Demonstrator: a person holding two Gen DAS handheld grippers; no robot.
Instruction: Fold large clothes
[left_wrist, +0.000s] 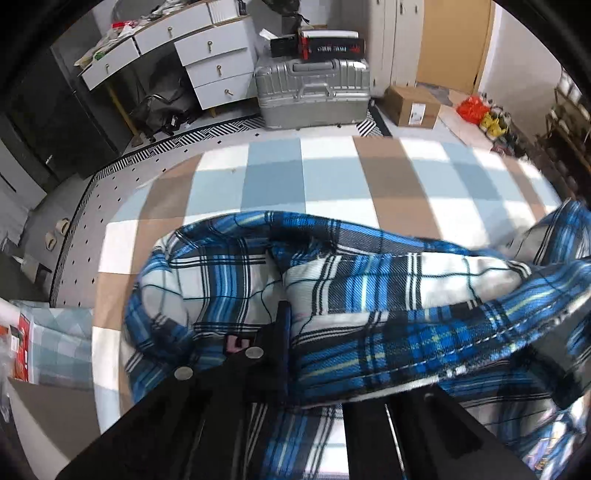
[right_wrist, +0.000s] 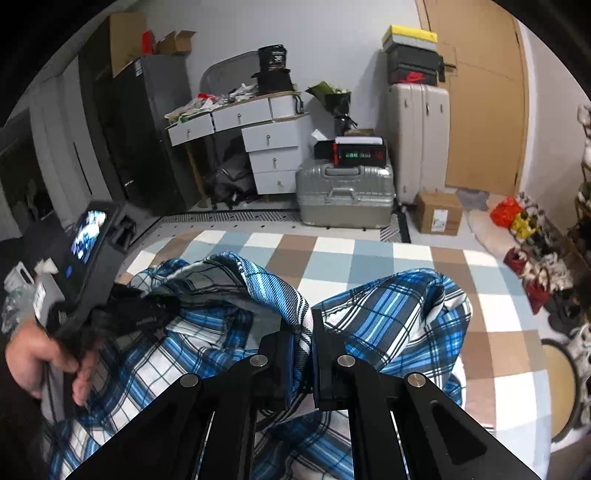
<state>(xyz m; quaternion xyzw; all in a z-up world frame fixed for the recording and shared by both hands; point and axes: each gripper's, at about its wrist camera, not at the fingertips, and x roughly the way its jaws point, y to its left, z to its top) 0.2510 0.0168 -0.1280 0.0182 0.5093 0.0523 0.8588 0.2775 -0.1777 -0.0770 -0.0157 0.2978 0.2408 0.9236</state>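
Over the checkered bed (right_wrist: 406, 258), both grippers, right gripper (right_wrist: 309, 332) and left gripper (left_wrist: 295, 332), are clamped on one plaid shirt (right_wrist: 388, 314), bunched toward 6 o'clock.

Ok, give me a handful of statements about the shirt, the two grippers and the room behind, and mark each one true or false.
1. The right gripper is shut on a fold of the blue plaid shirt. True.
2. The shirt lies flat and smoothed out on the checkered cover. False: it is bunched and partly lifted above the cover.
3. A silver suitcase stands on the floor past the checkered cover. True.
4. The shirt is plain red. False: it is blue, white and black plaid.
5. In the left wrist view, shirt fabric drapes over the left gripper and hides one finger. True.
6. The white drawer unit stands to the right of the suitcase. False: it is to its left.
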